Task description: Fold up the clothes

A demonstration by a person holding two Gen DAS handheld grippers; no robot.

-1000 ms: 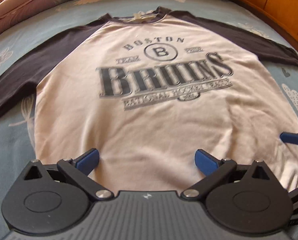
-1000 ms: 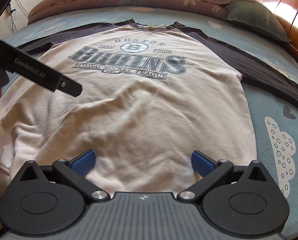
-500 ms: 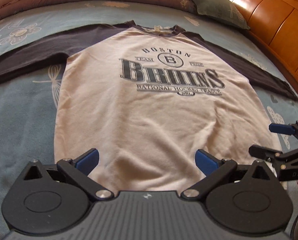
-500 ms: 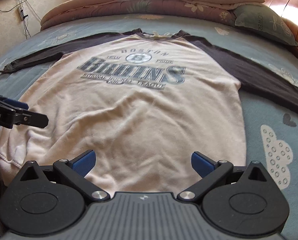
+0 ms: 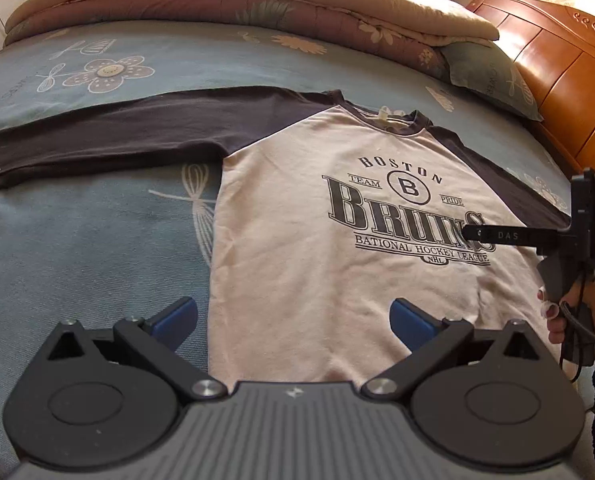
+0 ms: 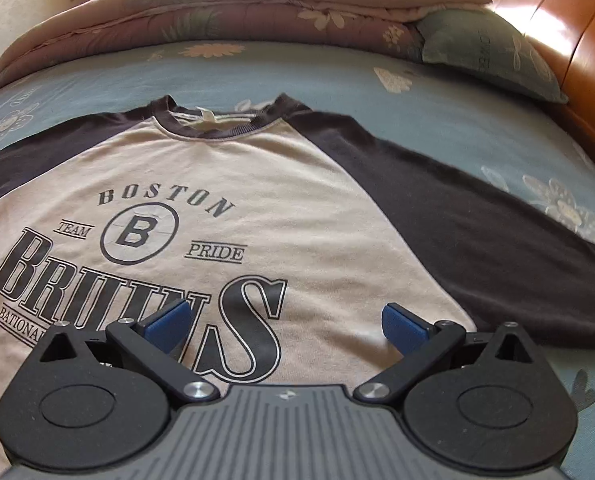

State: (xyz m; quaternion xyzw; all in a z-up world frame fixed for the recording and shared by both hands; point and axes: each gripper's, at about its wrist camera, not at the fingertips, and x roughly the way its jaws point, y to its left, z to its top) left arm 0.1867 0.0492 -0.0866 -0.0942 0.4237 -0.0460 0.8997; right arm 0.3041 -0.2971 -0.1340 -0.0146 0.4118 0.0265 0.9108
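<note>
Both grippers have been carried apart since the earlier frames: the left gripper (image 5: 293, 316) has been shifted toward the shirt's left edge, and the right gripper (image 6: 283, 322) has been advanced up the chest, so that the printed lettering now fills its view.

Cream cotton raglan shirt with dark charcoal sleeves and a printed hockey crest (image 5: 357, 240) is laid flat, face up, on the blue flower-patterned bed sheet (image 5: 77, 240). Collar (image 6: 213, 128) is pointed toward the folded floral quilt (image 6: 237, 12) at the far side of the bed. Both sleeves are spread outward from the body: left sleeve (image 5: 117, 128) and right sleeve (image 6: 477, 240).

Left gripper: fingers spread wide, nothing held, hovering over the shirt's lower left side seam. Right gripper: fingers spread wide, nothing held, above the last letter of the crest, near the right armpit. In the left wrist view the right gripper is seen side-on, held by a hand (image 5: 577, 308).

Handling, as judged: fabric is light, soft and limp, with no stiffness; it will sag and drag when lifted, and some friction against the sheet is to be expected. Nothing fragile. A hold is best taken at doubled edges, such as the shoulder seam beside the collar and the hem corner on one side, pinching both layers, so the side can be laid over toward the crest.
</note>
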